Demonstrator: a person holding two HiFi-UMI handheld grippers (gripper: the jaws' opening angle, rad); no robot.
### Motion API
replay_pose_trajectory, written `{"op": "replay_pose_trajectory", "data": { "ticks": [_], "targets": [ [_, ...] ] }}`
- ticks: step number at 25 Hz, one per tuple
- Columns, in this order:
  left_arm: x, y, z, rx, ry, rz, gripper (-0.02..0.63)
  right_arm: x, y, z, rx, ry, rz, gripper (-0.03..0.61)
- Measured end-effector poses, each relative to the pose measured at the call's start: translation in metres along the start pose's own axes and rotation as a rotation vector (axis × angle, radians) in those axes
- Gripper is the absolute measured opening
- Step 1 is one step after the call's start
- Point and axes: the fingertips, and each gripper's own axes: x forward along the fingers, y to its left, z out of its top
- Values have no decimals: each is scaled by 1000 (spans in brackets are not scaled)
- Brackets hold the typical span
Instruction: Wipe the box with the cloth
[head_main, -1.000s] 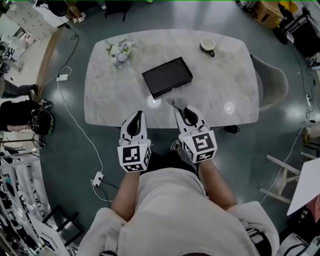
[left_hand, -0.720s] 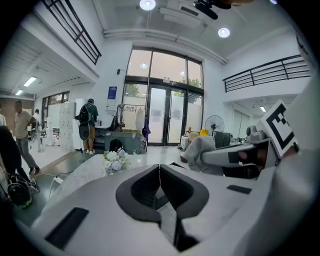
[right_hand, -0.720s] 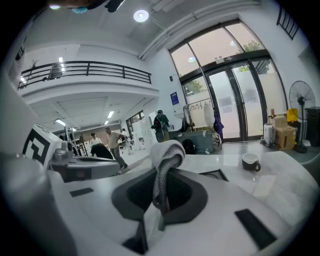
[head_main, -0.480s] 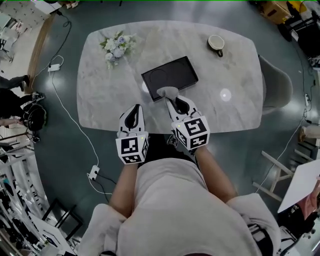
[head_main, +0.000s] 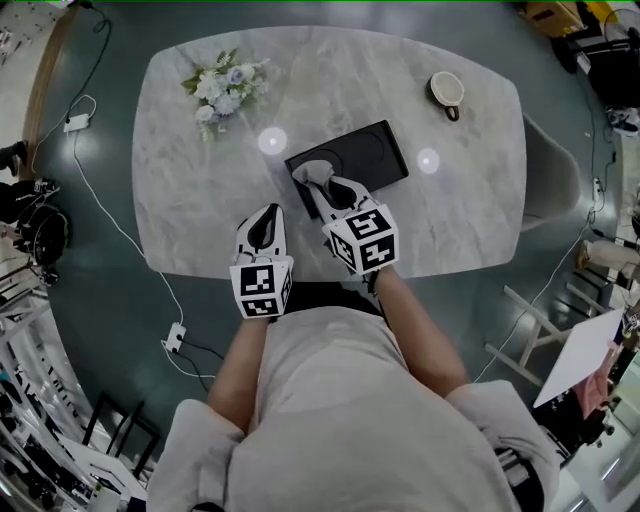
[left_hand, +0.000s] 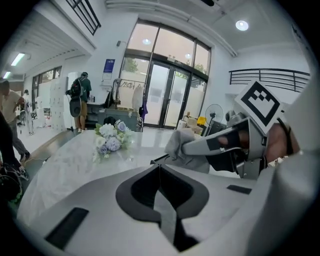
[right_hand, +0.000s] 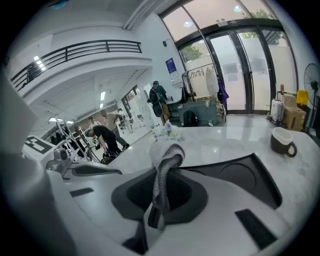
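Observation:
A flat black box (head_main: 365, 155) lies near the middle of the marble table (head_main: 190, 200). My right gripper (head_main: 325, 188) is shut on a grey cloth (head_main: 316, 171), which rests on the box's near left corner. In the right gripper view the cloth (right_hand: 164, 165) sticks up between the jaws, with the box (right_hand: 240, 172) behind it. My left gripper (head_main: 262, 224) hovers over the table's near edge, shut and holding nothing. In the left gripper view the right gripper (left_hand: 187, 146) holds the bunched cloth (left_hand: 181, 145) just ahead.
A small bouquet of pale flowers (head_main: 218, 85) lies at the table's far left. A cup (head_main: 446, 90) stands at the far right. A grey chair (head_main: 545, 170) is by the table's right end. Cables (head_main: 90, 190) run over the floor on the left. People (right_hand: 102, 134) stand far off.
My right gripper has carried the cloth forward from the table's near edge onto the box's near left corner. The left gripper has kept close to the near edge.

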Motion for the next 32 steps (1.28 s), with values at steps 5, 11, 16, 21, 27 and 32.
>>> {"op": "replay_pose_trajectory", "data": {
  "ticks": [5,11,16,21,27,32],
  "targets": [
    [23,23,3,6,26,-41,28,43,-8,-10,53,102,2,44],
    [44,37,0,-19,66,-75,28,63,-19,-22,19,208,-58,44],
    [56,40,-4,-30,89,-85,28,72,-19,-24,-81,263,-95,44],
    [65,38,-2,-26,95,-74,28,73,-26,-24,-134,286,-114,44],
    [72,31,4,-27,97,-41,28,71,-43,-23,-218,329,-115,44],
    [84,19,15,-23,94,-37,28,66,-63,-20,-237,334,-126,44]
  ]
}}
